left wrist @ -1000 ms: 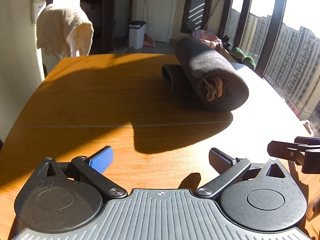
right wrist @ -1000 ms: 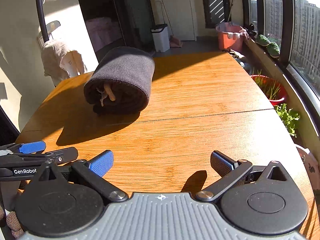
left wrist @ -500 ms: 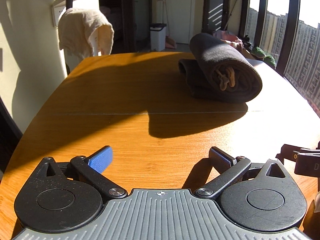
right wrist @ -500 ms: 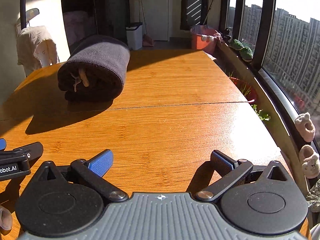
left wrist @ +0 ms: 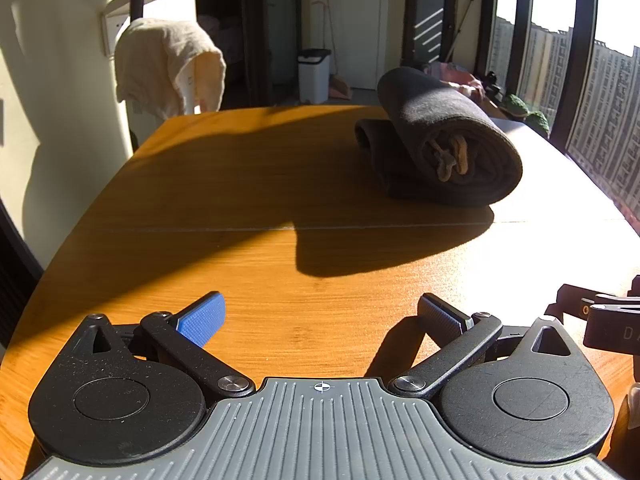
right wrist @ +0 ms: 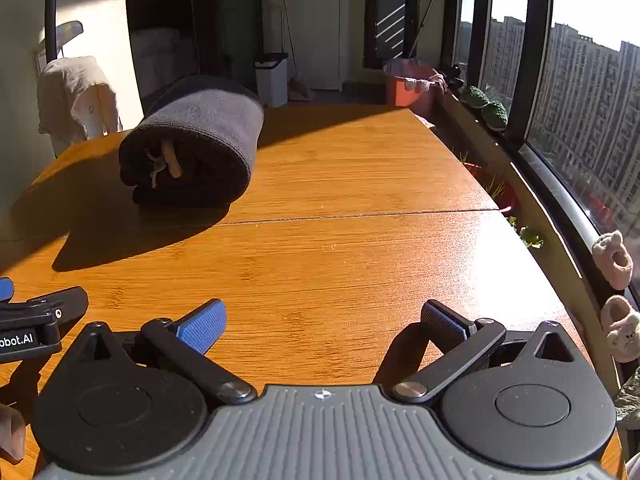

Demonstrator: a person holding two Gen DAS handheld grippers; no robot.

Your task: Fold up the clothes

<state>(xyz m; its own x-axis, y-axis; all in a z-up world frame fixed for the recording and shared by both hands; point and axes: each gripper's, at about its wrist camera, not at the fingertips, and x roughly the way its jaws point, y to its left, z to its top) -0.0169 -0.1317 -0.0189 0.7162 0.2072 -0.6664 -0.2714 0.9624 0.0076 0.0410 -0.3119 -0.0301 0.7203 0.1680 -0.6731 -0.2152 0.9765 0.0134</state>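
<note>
A dark grey garment (left wrist: pixel 444 148) lies rolled into a thick bundle on the wooden table (left wrist: pixel 240 184), with tan drawstrings showing at its open end. In the right wrist view the same roll (right wrist: pixel 196 144) sits far left on the table (right wrist: pixel 360 240). My left gripper (left wrist: pixel 320 316) hovers open near the table's front edge, well short of the roll, nothing between its blue pads. My right gripper (right wrist: pixel 324 320) is open too and empty, to the right of the left one. Each gripper shows at the edge of the other's view.
A cream cloth (left wrist: pixel 168 64) hangs over a stand beyond the table's far left corner. A white bin (left wrist: pixel 314 76) stands by the far door. An orange tub (right wrist: pixel 408 84) and plants line the window sill on the right. Small plush slippers (right wrist: pixel 616 296) hang at the right edge.
Both grippers have drawn back and risen a little, so the roll looks farther away. The roll itself has not moved. Both stay open.
</note>
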